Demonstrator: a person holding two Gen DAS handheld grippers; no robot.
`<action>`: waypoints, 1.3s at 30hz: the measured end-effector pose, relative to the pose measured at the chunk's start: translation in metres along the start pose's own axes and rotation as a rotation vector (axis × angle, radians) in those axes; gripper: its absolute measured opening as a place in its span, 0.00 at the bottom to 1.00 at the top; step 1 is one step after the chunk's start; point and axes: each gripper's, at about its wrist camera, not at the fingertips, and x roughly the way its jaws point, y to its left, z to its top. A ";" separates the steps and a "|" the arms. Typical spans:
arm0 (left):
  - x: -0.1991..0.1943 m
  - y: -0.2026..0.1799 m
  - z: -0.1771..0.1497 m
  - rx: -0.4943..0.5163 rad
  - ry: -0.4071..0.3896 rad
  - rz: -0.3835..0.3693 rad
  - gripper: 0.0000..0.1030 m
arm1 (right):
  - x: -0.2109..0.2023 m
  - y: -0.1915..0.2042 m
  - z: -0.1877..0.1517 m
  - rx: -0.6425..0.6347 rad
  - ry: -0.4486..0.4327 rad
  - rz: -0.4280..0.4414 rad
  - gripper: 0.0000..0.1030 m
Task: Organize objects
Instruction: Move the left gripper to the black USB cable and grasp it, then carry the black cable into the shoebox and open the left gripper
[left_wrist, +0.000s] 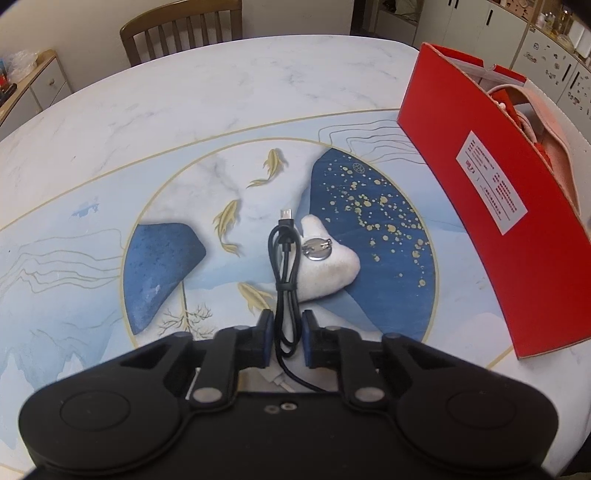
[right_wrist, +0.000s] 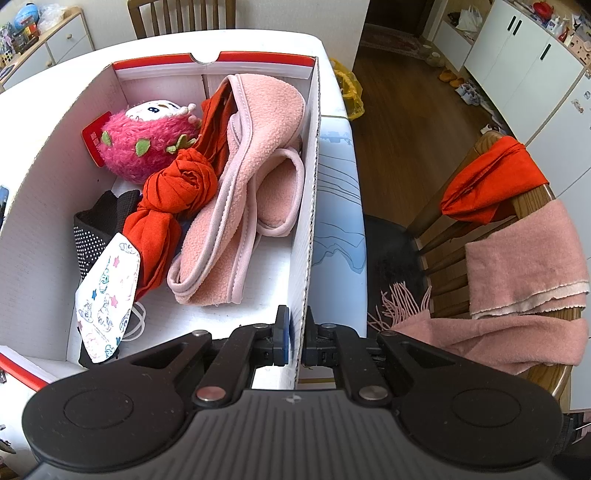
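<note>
A bundled black USB cable (left_wrist: 284, 280) lies on the patterned table (left_wrist: 221, 110), its near loop between my left gripper's (left_wrist: 288, 332) open fingers without touching the pads. A round metal pin badge (left_wrist: 314, 252) lies just right of the cable. The red box (left_wrist: 480, 206) stands at the right. In the right wrist view my right gripper (right_wrist: 297, 332) is shut on the box's white right wall (right_wrist: 308, 236). Inside the box lie pink slippers (right_wrist: 258, 177), a pink plush toy (right_wrist: 147, 144), red cloth (right_wrist: 173, 199), a printed face mask (right_wrist: 107, 295) and a black dotted item (right_wrist: 92, 229).
A wooden chair (left_wrist: 181, 29) stands beyond the table's far edge. Another chair (right_wrist: 517, 258) at the right of the table carries a pink scarf and red cloth. White cabinets (right_wrist: 524, 66) stand at the back right, across the wooden floor.
</note>
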 end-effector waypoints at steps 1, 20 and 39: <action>-0.002 0.000 0.000 -0.005 -0.001 0.002 0.08 | 0.000 0.000 0.000 -0.001 -0.001 0.001 0.05; -0.072 -0.039 0.019 -0.061 -0.036 -0.057 0.04 | 0.002 -0.001 0.001 -0.005 -0.010 0.020 0.05; -0.113 -0.138 0.071 0.107 -0.143 -0.215 0.04 | 0.000 -0.007 -0.001 0.010 -0.027 0.059 0.05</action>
